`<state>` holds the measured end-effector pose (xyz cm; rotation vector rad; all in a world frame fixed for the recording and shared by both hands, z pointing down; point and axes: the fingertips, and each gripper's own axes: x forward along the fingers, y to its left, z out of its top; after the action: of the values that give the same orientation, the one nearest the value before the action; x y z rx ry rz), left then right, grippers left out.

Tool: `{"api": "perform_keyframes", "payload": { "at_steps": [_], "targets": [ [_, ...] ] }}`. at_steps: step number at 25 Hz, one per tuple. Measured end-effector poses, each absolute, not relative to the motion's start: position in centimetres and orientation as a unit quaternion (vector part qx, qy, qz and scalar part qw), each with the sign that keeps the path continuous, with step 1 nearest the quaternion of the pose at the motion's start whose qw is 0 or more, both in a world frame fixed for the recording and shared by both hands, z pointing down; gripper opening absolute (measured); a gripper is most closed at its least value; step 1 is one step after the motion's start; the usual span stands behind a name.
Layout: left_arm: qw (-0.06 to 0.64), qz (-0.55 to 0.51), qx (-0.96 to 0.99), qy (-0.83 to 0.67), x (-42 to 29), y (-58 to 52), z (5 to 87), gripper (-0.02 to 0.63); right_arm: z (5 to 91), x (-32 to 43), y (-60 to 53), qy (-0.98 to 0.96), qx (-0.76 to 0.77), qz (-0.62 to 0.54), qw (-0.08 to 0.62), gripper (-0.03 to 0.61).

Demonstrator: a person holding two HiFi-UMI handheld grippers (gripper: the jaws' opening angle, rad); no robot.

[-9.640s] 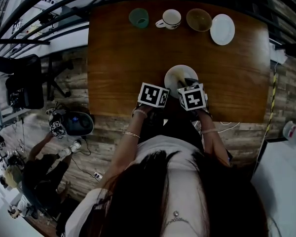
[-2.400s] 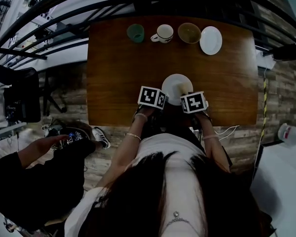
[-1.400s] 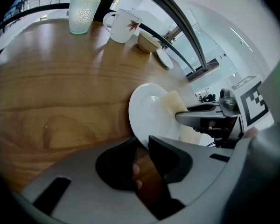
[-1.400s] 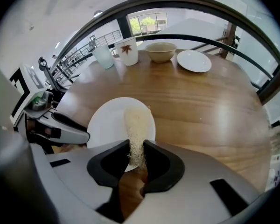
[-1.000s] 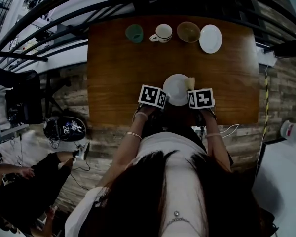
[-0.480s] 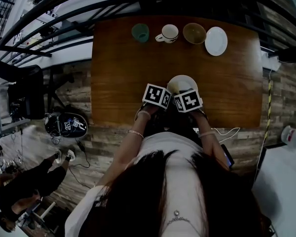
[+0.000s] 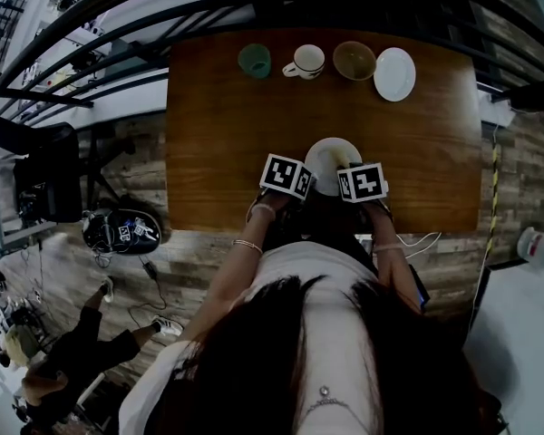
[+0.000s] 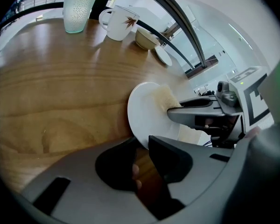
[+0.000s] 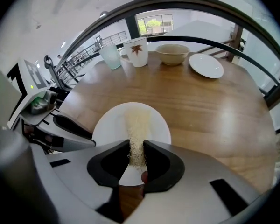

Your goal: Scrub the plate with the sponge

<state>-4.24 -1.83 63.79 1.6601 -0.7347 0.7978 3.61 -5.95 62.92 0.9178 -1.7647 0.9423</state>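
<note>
The right gripper [image 9: 136, 149] has its fingers [image 9: 159, 160] drawn partway in and clamped on the near end of the sponge [image 9: 138, 122], a pale, fibrous strip squeezed narrow between the pads. Beyond the fingertips the sponge runs forward across the middle of the white plate [image 9: 107, 125], lying on its face. The left gripper [image 8: 142, 143] has its fingers [image 8: 170, 155] almost together, pinched on the plate's rim at its near edge. The rest of the plate spreads out just ahead of the tips on the wooden table [image 8: 60, 92]. To the right of those tips, one finger of the right gripper reaches over the plate with the sponge under it. Far ahead of both pairs of fingers, along the table's far edge, stand a glass [image 9: 110, 56], a mug [image 9: 136, 51], a bowl [image 9: 173, 53] and a saucer [image 9: 206, 65]
</note>
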Motion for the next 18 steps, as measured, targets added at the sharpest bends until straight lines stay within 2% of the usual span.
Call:
{"api": "perform_keyframes", "payload": {
  "at_steps": [8,18],
  "targets": [
    [0.548,0.337,0.701,-0.31,-4.2,-1.7,63.9,0.091,62.3,8.3,-7.6,-0.683,0.441,0.399,0.424,0.097],
    [0.545,0.34,0.703,-0.307,-4.0,-1.8,63.7,0.091,63.0,3.1,-7.1,-0.713,0.388,0.388,0.436,0.097]
  ]
}}
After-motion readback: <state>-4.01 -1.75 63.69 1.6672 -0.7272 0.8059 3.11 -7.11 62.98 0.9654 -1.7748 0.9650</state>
